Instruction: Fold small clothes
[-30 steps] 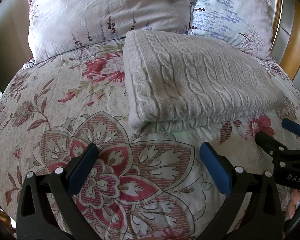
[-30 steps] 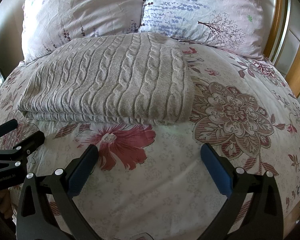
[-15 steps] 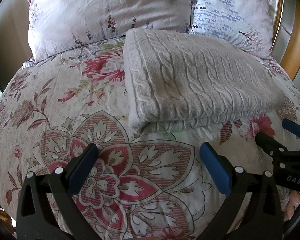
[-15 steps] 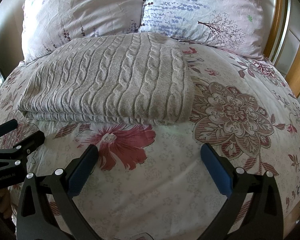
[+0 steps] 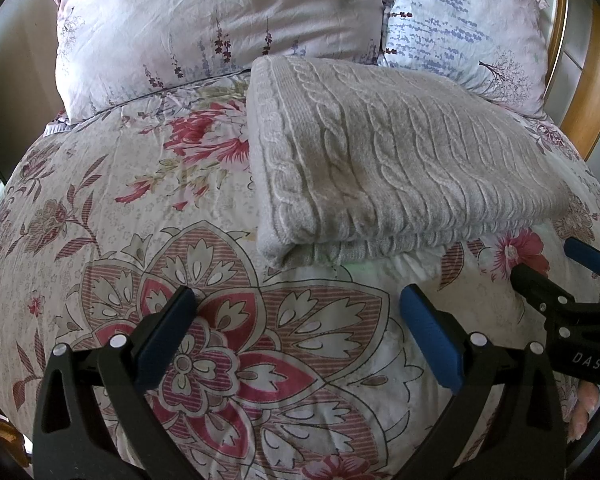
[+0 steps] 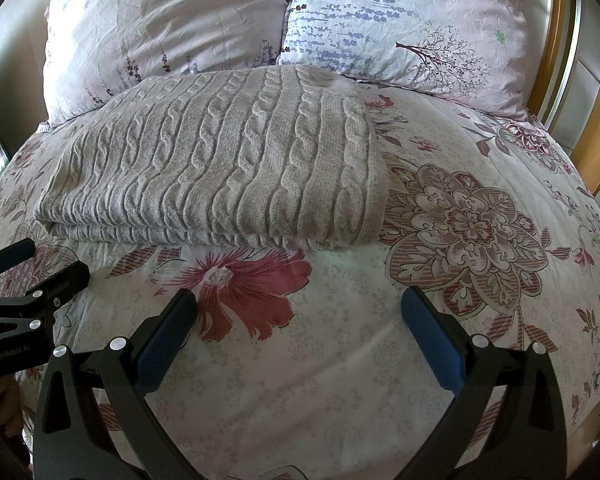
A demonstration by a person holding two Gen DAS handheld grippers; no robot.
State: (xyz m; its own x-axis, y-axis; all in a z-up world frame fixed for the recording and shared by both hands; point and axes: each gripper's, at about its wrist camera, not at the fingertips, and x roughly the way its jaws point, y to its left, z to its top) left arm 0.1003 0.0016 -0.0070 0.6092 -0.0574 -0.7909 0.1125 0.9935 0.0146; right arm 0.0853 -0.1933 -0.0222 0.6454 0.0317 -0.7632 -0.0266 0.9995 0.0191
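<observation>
A grey cable-knit sweater (image 5: pixel 396 156) lies folded into a thick rectangle on the floral duvet (image 5: pixel 148 208), its far edge reaching the two pillows (image 6: pixel 404 20) at the head of the bed. In the right wrist view the same sweater (image 6: pixel 220 164) sits ahead and to the left, its folded layers stacked along the near edge. The left gripper (image 5: pixel 296 328) hovers over the duvet just short of the sweater's near corner, its blue-padded fingers (image 5: pixel 428 332) spread wide and holding nothing. The right gripper (image 6: pixel 298 330) hangs likewise over a red printed flower, jaws wide apart and empty, near the sweater but not touching it. A wooden headboard (image 6: pixel 592 120) curves along the right side
</observation>
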